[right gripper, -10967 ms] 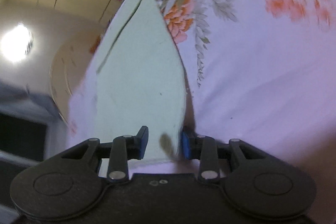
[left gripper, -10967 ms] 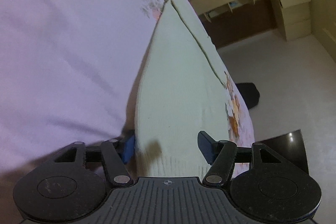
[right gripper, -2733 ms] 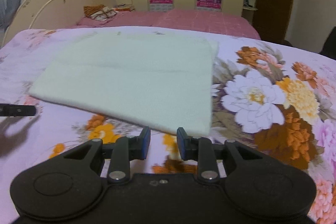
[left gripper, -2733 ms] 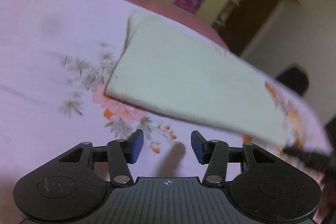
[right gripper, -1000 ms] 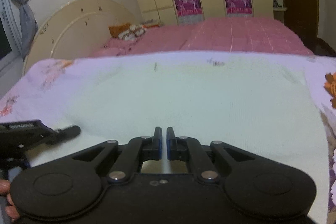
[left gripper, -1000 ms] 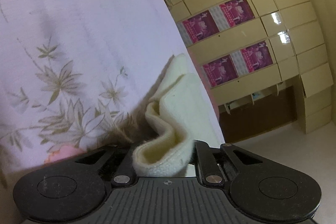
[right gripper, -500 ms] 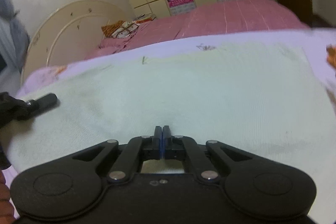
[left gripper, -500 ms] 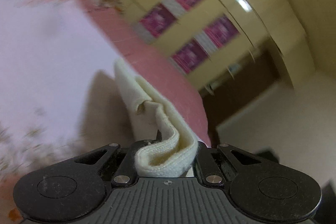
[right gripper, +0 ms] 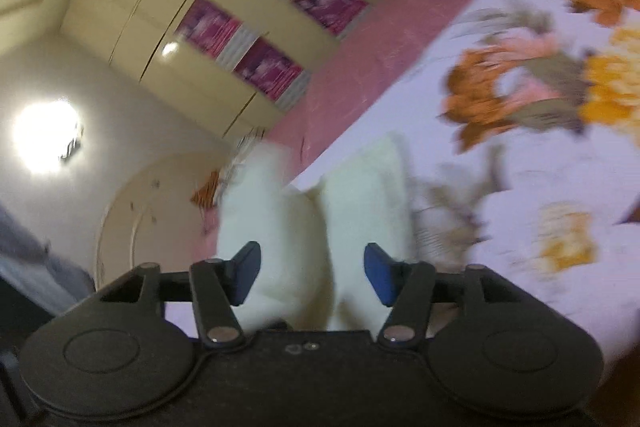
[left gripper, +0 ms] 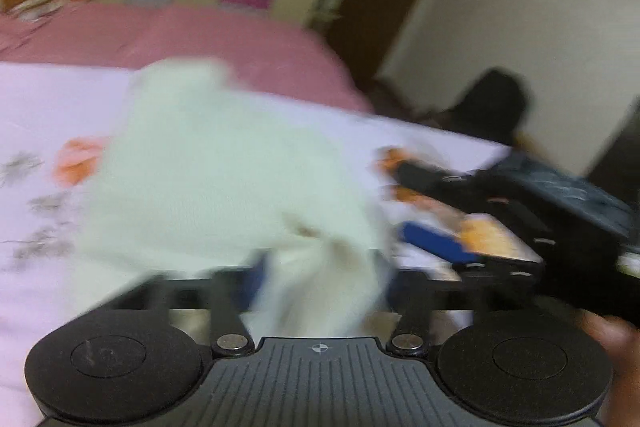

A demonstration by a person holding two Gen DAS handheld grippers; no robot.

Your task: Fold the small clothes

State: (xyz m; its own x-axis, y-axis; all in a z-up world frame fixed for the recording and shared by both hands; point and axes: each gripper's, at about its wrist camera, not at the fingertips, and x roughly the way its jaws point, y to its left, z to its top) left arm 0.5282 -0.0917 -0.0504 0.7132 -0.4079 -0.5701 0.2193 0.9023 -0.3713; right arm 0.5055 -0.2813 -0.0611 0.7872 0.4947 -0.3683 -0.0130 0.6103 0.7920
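Observation:
A cream knitted cloth (left gripper: 224, 179) lies folded on the floral bedsheet (left gripper: 48, 107) in the blurred left wrist view. One bunched end of it hangs between the fingers of my left gripper (left gripper: 324, 279). Those jaws are opening and stand apart, and the pads no longer pinch it. In the right wrist view the cloth (right gripper: 360, 187) runs forward in two thick folds. My right gripper (right gripper: 313, 275) is opening too, with the cloth loose between its blue pads (right gripper: 378, 273). The right gripper (left gripper: 460, 227) also shows in the left view, close beside the cloth's right end.
The bedsheet (right gripper: 520, 155) with orange flowers spreads to the right. A pink bedspread (left gripper: 200, 39) lies behind it, with cream cupboards carrying purple posters (right gripper: 260, 67) beyond. A dark bag (left gripper: 492, 107) sits on the floor. A hand (left gripper: 608, 331) holds the right gripper.
Both grippers carried the cloth's edge across while rolling, doubling the cloth over. Both were shut on it half a second ago; now both stand apart with the cloth loose between.

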